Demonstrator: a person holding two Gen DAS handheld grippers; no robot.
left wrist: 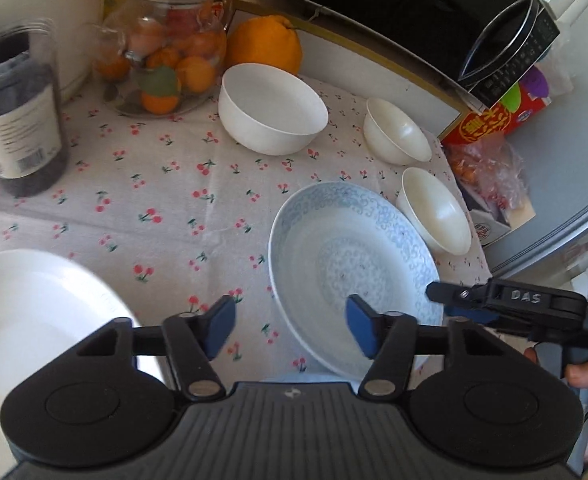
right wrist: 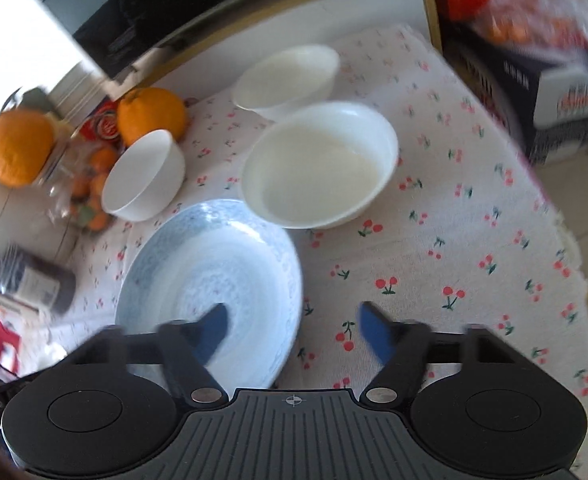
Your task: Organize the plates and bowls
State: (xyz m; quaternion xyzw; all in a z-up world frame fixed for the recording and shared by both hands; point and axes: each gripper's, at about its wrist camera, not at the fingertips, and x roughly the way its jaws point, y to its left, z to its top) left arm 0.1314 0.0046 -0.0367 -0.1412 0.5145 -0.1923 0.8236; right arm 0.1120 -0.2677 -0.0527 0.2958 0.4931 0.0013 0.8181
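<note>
Glossy ceramic plate (left wrist: pixel 354 256), cloth tablecloth (left wrist: pixel 165 200)

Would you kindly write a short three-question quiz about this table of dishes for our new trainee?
1. True or false: the left gripper is shut on the blue-patterned plate.
2. How many white bowls stand on the cherry-print tablecloth in the left wrist view, not counting the white plate?
3. Multiple choice: which dish does one blue pad of the right gripper overlap in the right wrist view? A) a small bowl B) the blue-patterned plate C) the large bowl

Key: 1. False, it is open with nothing between its pads. 2. Three: the large bowl and two small bowls. 3. B.
</note>
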